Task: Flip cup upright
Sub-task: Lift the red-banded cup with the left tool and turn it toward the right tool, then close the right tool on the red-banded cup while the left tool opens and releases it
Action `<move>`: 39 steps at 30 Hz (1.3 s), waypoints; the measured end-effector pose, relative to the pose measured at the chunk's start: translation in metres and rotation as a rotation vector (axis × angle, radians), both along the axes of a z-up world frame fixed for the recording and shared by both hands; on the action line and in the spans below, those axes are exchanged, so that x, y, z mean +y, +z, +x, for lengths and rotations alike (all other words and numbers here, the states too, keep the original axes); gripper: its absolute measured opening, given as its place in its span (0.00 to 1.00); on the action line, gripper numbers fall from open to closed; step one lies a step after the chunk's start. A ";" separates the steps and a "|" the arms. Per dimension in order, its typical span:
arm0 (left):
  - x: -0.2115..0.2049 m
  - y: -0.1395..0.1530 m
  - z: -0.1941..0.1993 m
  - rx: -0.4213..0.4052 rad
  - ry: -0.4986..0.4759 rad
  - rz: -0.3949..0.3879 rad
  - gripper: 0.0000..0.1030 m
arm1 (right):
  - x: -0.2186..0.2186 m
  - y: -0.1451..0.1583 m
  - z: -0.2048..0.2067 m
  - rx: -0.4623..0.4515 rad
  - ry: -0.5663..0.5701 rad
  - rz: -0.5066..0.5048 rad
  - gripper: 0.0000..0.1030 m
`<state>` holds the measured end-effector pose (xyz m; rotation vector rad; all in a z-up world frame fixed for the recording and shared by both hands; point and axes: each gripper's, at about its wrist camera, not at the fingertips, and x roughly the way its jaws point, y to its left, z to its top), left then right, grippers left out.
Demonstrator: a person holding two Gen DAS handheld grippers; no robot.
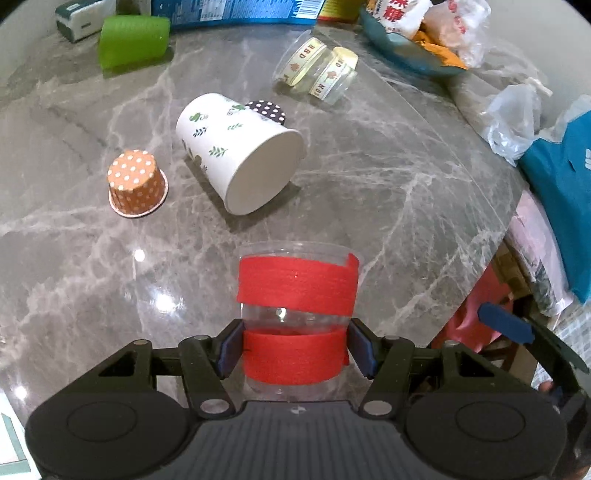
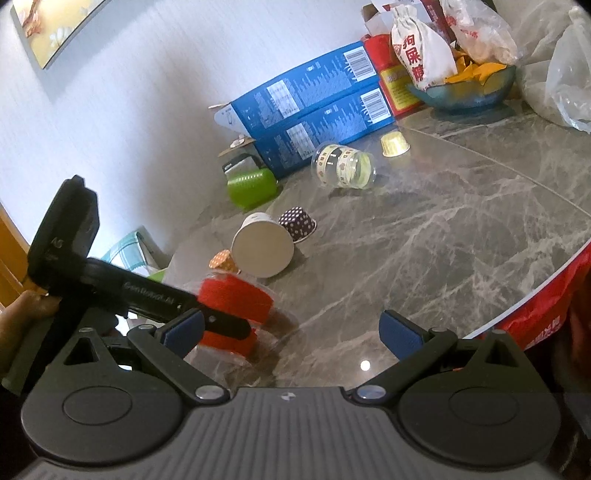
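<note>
We see a home dining room: a grey marble surface (image 2: 424,229) cluttered with a snack bowl (image 2: 465,94), blue cartons (image 2: 314,107), and a framed picture (image 2: 48,26) on the wall.

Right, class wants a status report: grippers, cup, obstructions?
Left gripper shut on red-banded clear cup. Right gripper open, empty. White paper cup lying ahead.

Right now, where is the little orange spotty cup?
In the left wrist view, the orange cup sits upside down on the table, just left of the white cup.

On desk: 7 cups (image 1: 297,317) — 2 clear plastic, 1 white paper, 1 green, 3 small baking; 2 blue boxes (image 2: 306,88); 1 bowl (image 2: 469,94).
</note>
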<state>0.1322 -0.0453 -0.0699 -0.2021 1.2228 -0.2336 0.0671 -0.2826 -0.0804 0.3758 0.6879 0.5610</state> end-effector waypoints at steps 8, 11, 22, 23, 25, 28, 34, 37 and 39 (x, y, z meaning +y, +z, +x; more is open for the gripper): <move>0.003 -0.002 -0.003 -0.009 -0.009 -0.027 0.77 | 0.008 0.002 0.000 0.026 -0.007 -0.013 0.99; 0.015 -0.001 -0.009 -0.011 0.001 -0.092 0.78 | 0.012 0.001 0.004 0.061 -0.010 0.010 0.99; 0.085 0.014 -0.064 -0.163 0.093 -0.209 0.79 | 0.041 -0.019 0.037 0.297 -0.038 0.105 0.99; 0.090 0.014 -0.068 -0.177 0.097 -0.211 0.79 | 0.043 -0.018 0.037 0.302 -0.046 0.103 0.99; 0.098 0.014 -0.077 -0.210 0.107 -0.214 0.79 | 0.046 -0.016 0.037 0.308 -0.060 0.086 0.99; 0.109 0.017 -0.090 -0.259 0.120 -0.241 0.79 | 0.050 -0.013 0.038 0.318 -0.084 0.062 0.99; 0.124 0.015 -0.106 -0.293 0.124 -0.273 0.79 | 0.070 -0.009 0.052 0.356 -0.078 -0.010 0.95; 0.133 0.011 -0.112 -0.297 0.141 -0.297 0.79 | 0.086 -0.008 0.059 0.374 -0.051 -0.047 0.88; 0.139 0.010 -0.118 -0.304 0.151 -0.310 0.79 | 0.095 -0.006 0.062 0.373 -0.042 -0.073 0.85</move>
